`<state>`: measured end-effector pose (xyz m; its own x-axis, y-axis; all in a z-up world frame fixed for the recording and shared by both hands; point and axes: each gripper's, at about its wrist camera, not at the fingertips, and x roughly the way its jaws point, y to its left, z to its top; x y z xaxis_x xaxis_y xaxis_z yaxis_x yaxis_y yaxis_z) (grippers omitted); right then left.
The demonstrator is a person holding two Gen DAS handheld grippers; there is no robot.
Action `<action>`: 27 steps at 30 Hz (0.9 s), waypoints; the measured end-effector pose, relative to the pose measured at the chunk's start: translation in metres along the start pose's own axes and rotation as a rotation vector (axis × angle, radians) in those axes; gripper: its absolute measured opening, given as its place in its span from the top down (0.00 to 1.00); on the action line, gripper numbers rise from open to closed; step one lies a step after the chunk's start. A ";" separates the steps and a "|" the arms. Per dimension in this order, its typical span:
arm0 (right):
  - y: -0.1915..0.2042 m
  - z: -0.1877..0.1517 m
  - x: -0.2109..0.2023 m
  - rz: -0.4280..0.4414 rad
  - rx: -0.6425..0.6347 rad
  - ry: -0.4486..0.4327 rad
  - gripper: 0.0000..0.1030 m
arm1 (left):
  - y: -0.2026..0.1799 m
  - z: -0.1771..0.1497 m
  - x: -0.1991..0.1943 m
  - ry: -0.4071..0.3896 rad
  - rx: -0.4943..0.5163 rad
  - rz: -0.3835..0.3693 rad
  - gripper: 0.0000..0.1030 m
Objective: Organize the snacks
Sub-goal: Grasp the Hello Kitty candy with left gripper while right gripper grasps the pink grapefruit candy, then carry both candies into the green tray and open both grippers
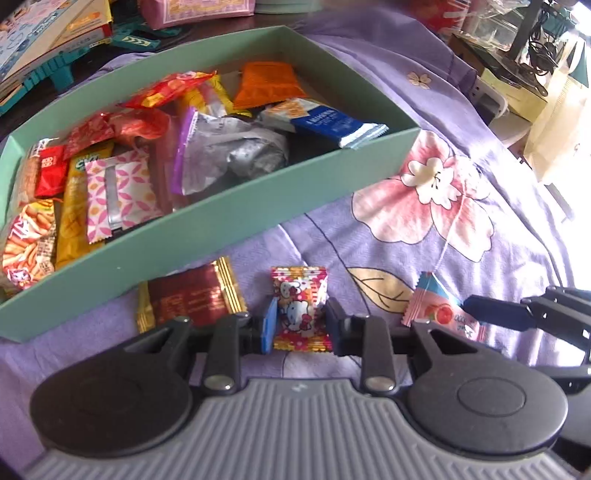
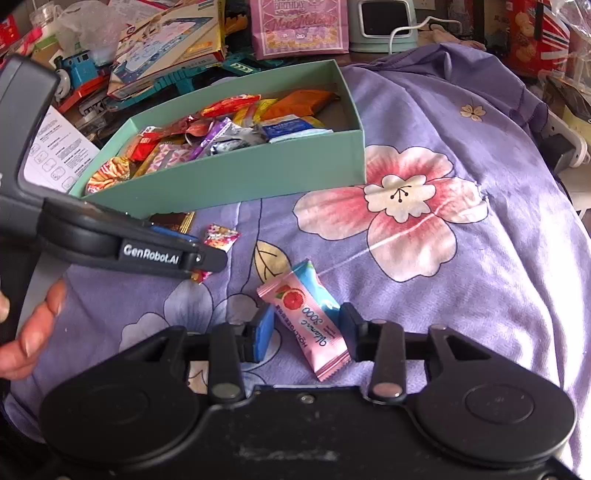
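Note:
A green box [image 1: 207, 225] holds several snack packets; it also shows in the right wrist view [image 2: 258, 177]. My left gripper [image 1: 300, 323] has its jaws around a Hello Kitty candy packet [image 1: 301, 306] lying on the purple cloth, pads at its sides. A red and gold packet [image 1: 188, 295] lies just left of it by the box wall. My right gripper [image 2: 306, 328] has its jaws on either side of a pink grapefruit candy packet [image 2: 306, 317] on the cloth, with small gaps. The left gripper body [image 2: 147, 251] shows in the right wrist view.
The floral purple cloth [image 2: 461, 129] covers the surface. Behind the box lie toy boxes [image 2: 166, 40], a pink bag [image 2: 299, 26] and a white device [image 2: 384, 22]. Clutter stands at the right edge [image 1: 517, 55].

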<state>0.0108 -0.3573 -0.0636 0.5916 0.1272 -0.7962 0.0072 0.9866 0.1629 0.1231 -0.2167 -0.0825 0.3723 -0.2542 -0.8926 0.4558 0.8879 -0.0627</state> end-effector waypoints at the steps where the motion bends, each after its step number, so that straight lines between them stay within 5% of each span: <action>1: 0.001 0.000 0.000 0.007 0.000 0.001 0.53 | 0.000 0.000 -0.001 0.000 0.002 0.000 0.72; 6: 0.008 -0.001 0.004 -0.014 -0.050 -0.005 0.48 | -0.006 0.001 0.000 0.001 0.026 0.010 0.69; 12: 0.017 -0.002 0.009 -0.086 -0.148 -0.026 0.62 | -0.009 -0.002 -0.001 -0.012 0.062 0.032 0.78; 17: 0.012 0.007 0.006 -0.072 -0.071 -0.019 0.72 | -0.002 -0.004 -0.005 -0.001 0.033 0.018 0.80; 27: 0.016 0.029 0.023 -0.056 -0.148 0.044 0.66 | 0.007 -0.013 -0.008 0.008 0.001 -0.004 0.80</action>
<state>0.0477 -0.3413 -0.0628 0.5580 0.0729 -0.8266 -0.0819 0.9961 0.0325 0.1130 -0.2030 -0.0813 0.3638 -0.2551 -0.8959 0.4584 0.8863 -0.0662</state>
